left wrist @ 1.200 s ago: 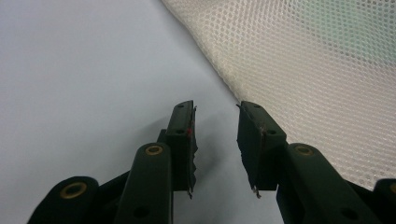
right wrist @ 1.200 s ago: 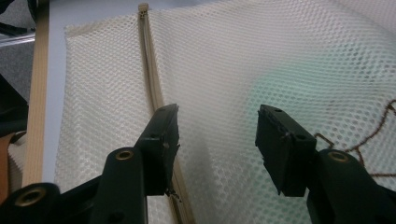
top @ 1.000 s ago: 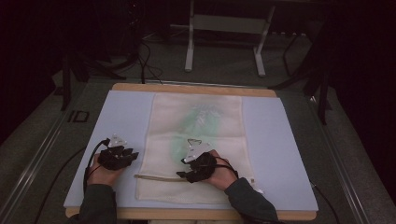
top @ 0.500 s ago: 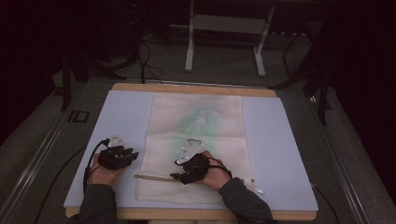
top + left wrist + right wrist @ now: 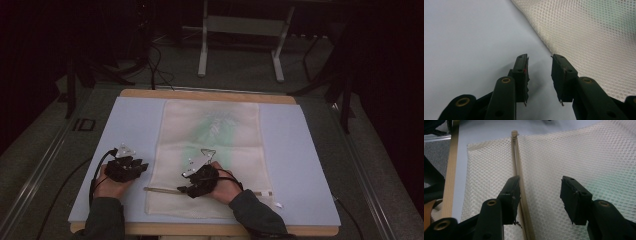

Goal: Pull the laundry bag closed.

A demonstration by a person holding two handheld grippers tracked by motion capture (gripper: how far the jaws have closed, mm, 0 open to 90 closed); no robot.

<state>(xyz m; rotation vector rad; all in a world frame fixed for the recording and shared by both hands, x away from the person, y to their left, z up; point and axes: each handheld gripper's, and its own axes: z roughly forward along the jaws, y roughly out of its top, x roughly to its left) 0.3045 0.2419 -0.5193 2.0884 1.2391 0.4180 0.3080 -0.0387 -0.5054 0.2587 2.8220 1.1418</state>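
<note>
A cream mesh bag (image 5: 215, 140) lies flat on the pale blue mat (image 5: 300, 165), with something faint green (image 5: 217, 125) showing through it. Its zipper (image 5: 160, 189) runs along the near end. My right gripper (image 5: 184, 189) hovers open over that zipper and points toward its left end. In the right gripper view the zipper (image 5: 517, 170) passes just beside the left jaw of the right gripper (image 5: 540, 181), with mesh between the jaws. My left gripper (image 5: 144, 167) rests open on the mat just left of the bag. In the left gripper view the left gripper (image 5: 539, 58) is at the mesh bag's edge (image 5: 586, 37), holding nothing.
The mat covers a wooden table (image 5: 210, 94), whose front edge (image 5: 449, 182) lies near the bag's left corner. A small white bit (image 5: 276, 204) lies by the zipper's right end. A metal stand (image 5: 240, 25) and cables are on the floor beyond.
My right gripper has slid left and a little toward the front along the zipper. The left gripper has stayed about where it was.
</note>
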